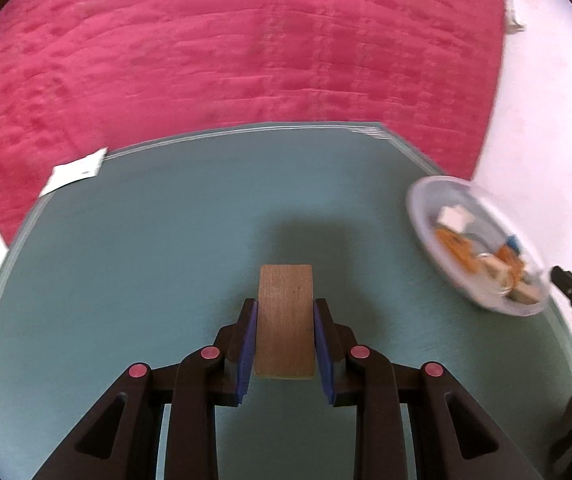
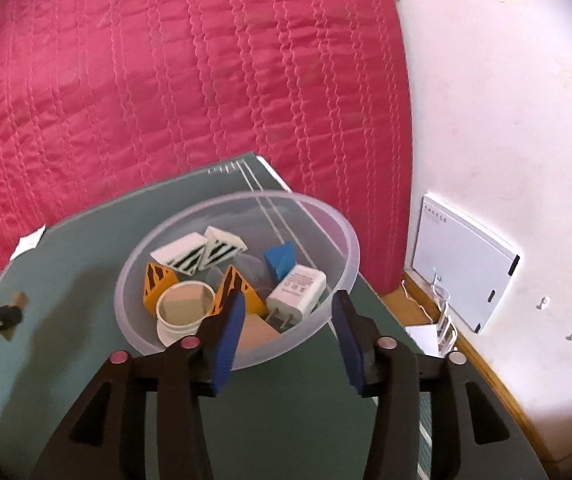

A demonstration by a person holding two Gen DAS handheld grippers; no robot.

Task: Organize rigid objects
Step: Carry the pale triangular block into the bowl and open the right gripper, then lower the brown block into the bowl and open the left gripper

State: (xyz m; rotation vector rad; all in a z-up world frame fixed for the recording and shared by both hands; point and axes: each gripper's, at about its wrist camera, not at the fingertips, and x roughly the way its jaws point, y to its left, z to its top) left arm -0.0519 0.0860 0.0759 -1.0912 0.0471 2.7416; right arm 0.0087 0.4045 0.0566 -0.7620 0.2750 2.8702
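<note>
Green mat (image 1: 126,260), left gripper (image 1: 285,308) jaws pinching one wooden block (image 1: 285,320), right gripper (image 2: 288,304) jaws spread over one bowl (image 2: 342,236)

green mat (image 2: 86,360), clear bowl (image 2: 338,240), white card (image 1: 76,170)

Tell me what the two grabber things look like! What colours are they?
Both look alike. The left gripper and the right gripper have chunky black plastic frames with triangle-shaped cut-outs. Each finger wears a blue ribbed pad on its inner side. Round pink dots mark the joints, four on each. No cables or sleeves show.
</note>
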